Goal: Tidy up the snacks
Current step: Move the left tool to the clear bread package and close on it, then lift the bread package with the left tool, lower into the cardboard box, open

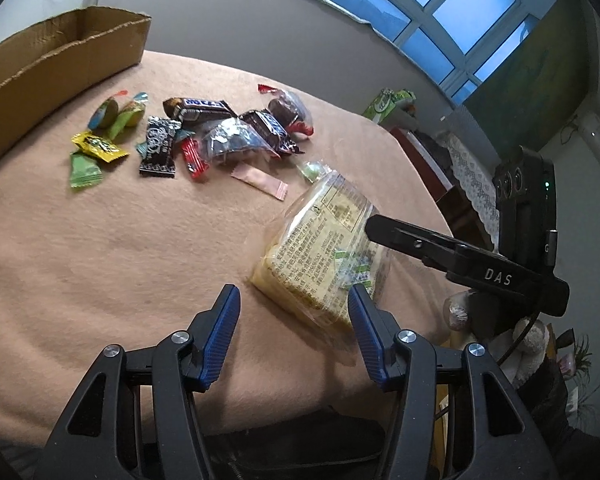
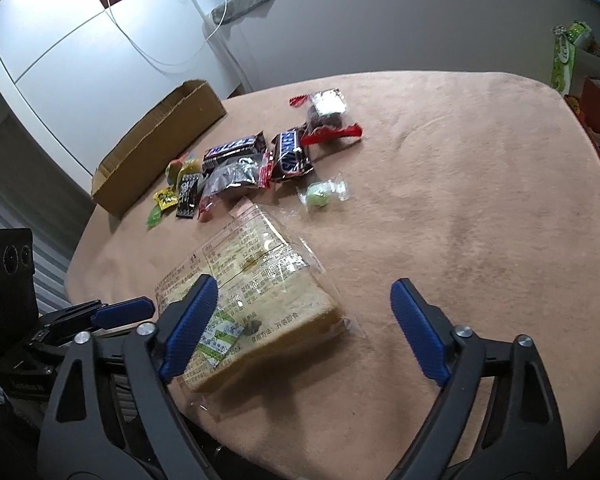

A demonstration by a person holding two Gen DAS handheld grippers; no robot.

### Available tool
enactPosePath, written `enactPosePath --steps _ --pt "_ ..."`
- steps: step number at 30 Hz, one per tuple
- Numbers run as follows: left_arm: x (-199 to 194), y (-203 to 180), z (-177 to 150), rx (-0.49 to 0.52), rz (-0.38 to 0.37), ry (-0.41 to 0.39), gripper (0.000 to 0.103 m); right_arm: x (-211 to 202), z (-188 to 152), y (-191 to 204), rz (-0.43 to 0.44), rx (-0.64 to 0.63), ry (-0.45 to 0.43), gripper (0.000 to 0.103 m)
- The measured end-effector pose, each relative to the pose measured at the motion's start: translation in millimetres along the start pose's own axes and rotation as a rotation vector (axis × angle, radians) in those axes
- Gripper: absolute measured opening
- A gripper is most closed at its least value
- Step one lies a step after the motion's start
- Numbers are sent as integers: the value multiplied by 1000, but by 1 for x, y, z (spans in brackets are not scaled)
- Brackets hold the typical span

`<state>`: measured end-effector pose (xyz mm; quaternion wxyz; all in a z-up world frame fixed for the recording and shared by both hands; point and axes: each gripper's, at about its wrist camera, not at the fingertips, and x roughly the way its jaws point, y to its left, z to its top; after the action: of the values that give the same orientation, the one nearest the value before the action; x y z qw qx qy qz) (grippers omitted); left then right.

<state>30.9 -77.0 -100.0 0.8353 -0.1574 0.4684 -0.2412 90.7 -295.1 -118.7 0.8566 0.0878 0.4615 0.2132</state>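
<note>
The tabletop (image 2: 480, 200), covered in a peach-coloured cloth, has rounded edges. Its whole right half, out to the right edge, lies bare in the right wrist view. A broad bare stretch also runs along the near-left side in the left wrist view.

A long, shallow cardboard box (image 1: 52, 64) sits along the far-left edge, its open top up and its near wall facing the snacks. A narrow strip of cloth separates it from them.

A bag of sliced bread (image 2: 256, 280), clear with printed text, lies flat close to the near edge. Its near end reaches toward both grippers.

The right gripper (image 2: 304, 320) hovers over the near end of the bread. Its jaws stand wide apart, the left finger over the wrapper and the right over bare cloth; whether either touches, I cannot tell. The left gripper (image 1: 294, 336) hangs just left of the bread with its jaws apart. Bare cloth lies between them, and the right finger is at the bag's near corner.

Beyond the bread, toward the middle, is the heap of small snacks. It holds two chocolate bars (image 2: 290, 156), a red-ended dark cake (image 2: 326, 118), clear packets, a black sachet (image 1: 158, 148) and a pink sachet (image 1: 260, 180). Green and yellow candies (image 1: 96, 148) sit nearest the box. One pale green sweet (image 2: 320, 196) lies apart, right of the heap.
</note>
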Motion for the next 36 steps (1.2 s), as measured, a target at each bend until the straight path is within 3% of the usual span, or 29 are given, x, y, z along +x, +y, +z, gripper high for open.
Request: enactPosePath --steps 8,10,15,25,36 --pt "14 -7 2 20 3 26 54 11 0 4 59 -1 52 79" --pt "16 -10 2 29 0 34 49 12 -1 7 56 -7 59 79" --pt "15 -8 3 27 7 22 49 10 -2 8 57 4 71 74" --pt "2 -1 6 30 50 -31 48 8 -2 28 60 -13 74 63" --pt "-31 13 15 34 101 -132 48 11 13 67 93 -63 58 63"
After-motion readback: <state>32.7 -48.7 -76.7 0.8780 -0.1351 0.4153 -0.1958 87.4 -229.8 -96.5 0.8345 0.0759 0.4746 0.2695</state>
